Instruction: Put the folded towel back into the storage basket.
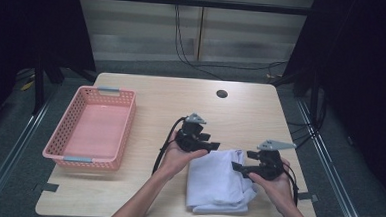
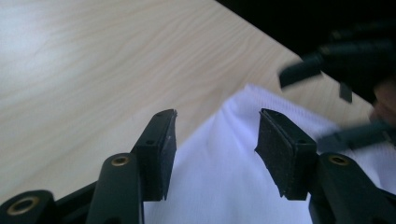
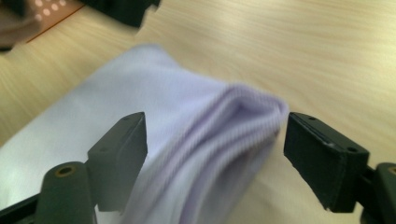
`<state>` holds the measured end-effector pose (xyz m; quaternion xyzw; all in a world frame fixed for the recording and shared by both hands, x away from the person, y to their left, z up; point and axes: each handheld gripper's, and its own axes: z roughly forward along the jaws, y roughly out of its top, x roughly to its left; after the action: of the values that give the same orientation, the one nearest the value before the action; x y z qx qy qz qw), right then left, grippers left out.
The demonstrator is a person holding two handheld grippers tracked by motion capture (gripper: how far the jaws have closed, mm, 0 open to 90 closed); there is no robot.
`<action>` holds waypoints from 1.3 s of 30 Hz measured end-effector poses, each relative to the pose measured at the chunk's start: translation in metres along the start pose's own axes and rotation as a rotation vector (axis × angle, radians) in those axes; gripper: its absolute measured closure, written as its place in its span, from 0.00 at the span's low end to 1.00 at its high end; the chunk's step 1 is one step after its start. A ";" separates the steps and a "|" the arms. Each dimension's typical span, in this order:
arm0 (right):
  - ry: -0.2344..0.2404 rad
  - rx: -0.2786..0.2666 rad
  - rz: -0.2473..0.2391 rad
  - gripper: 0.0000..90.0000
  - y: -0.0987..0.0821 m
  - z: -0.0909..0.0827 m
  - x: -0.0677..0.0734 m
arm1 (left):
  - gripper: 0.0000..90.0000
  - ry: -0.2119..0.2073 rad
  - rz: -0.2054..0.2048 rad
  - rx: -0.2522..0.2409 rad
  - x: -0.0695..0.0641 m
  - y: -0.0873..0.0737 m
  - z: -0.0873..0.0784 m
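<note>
Folding looks done: white cloth (image 1: 217,182) lies folded, left gripper (image 1: 210,147) and right gripper (image 1: 238,165) both open, holding nothing; pink basket (image 1: 58,154) unfilled, transfer likely left.

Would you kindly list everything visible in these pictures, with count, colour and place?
Cloth: one, white, folded, on the near right part of the table, between the two grippers.
Basket: one, pink, perforated walls with grey handles, on the left part of the table, nothing in it.
Table: one, light wood, with a dark round hole near its far edge.
Cables: a few, black, on the floor beyond the table.
Left gripper: one, black, at the cloth's far left corner, jaws open with cloth lying between them.
Right gripper: one, black, at the cloth's right edge, jaws open around a folded corner.
Hands and forearms: two, entering from the bottom edge.
</note>
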<state>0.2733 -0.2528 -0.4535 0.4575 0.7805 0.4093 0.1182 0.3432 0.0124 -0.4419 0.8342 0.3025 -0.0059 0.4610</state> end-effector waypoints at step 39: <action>0.093 0.148 -0.068 0.17 -0.003 0.053 -0.040 | 0.25 -0.040 0.140 0.199 -0.067 -0.113 -0.024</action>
<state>0.3232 -0.2577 -0.4966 0.4186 0.8284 0.3671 0.0617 0.2240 0.0418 -0.4955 0.8947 0.2323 -0.0202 0.3810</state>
